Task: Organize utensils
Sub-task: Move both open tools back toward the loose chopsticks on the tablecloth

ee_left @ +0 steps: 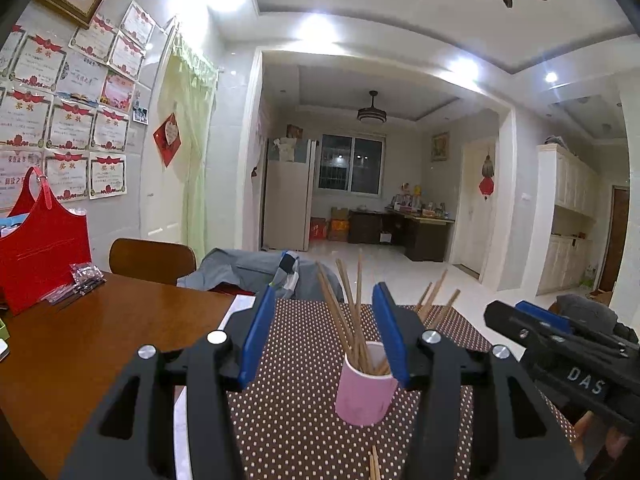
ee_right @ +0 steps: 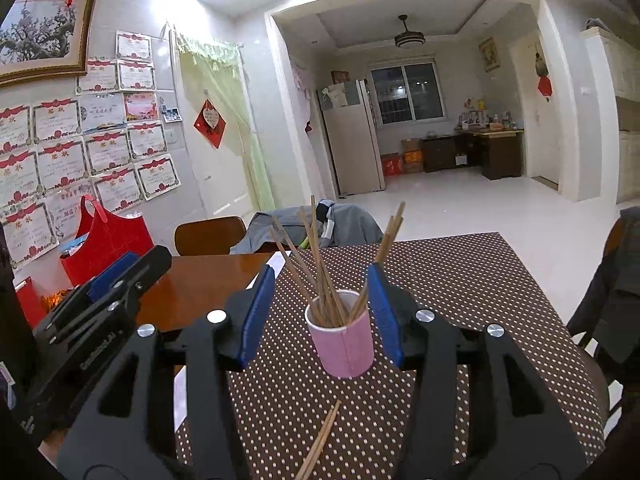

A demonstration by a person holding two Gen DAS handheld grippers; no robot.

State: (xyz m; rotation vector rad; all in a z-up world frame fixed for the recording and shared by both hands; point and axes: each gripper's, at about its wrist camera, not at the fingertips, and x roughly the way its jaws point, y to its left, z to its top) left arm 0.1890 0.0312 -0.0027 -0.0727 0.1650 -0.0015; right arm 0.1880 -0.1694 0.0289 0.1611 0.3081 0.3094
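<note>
Your surface [ee_right: 208,280] is brown wood, with a dark brown, white-dotted mat [ee_right: 460,280] covering its right part. On the mat stands the pink cup [ee_right: 344,340], upright with a white inner wall and its mouth facing up; in the left wrist view it sits low between your fingers, toward the right one [ee_left: 362,388]. A bundle of thin wooden chopsticks [ee_right: 320,264] stands in the cup, long axes near vertical, tips fanning up and outward; most lean left, while a few [ee_right: 390,232] lean right, partly hidden behind your right blue finger. Two loose chopsticks [ee_right: 320,438] lie flat on the mat in front of the cup, side by side, long axis running diagonally from lower left to upper right. Your right gripper [ee_right: 320,314] has its fingers released: the blue pads stand either side of the cup without touching it, nothing held. Your left gripper [ee_left: 324,340] is likewise released, fingers spread, empty, with cup and chopsticks seen between them. Each gripper appears at the edge of the other's view.
</note>
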